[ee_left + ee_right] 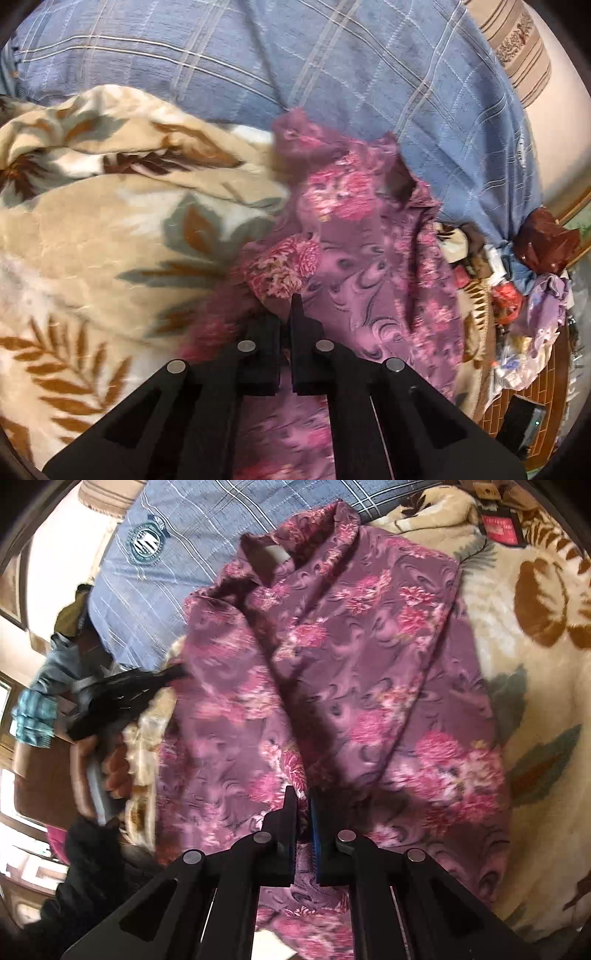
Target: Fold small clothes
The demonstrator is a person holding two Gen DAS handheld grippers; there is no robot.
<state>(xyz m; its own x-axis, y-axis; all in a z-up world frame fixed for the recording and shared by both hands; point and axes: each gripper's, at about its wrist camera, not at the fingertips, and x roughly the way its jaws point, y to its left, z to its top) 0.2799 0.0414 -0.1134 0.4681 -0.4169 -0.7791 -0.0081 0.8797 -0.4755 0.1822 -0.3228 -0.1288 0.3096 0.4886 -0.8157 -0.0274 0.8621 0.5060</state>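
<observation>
Bedding fills my left wrist view: a cream leaf-print blanket [92,206] and a blue checked sheet [332,74]. My left gripper [286,314] has its jaws pressed nearly together, pinching a fold of the purple floral garment [351,240]. On the right wrist view, my right gripper [301,801] likewise clamps the garment's near edge, with the cloth spread across the blanket. I judge the fabric thin, limp and slippery; I should grip at seams or hems, not mid-panel.

purple floral garment [332,664] on leaf-print blanket [92,221]
</observation>
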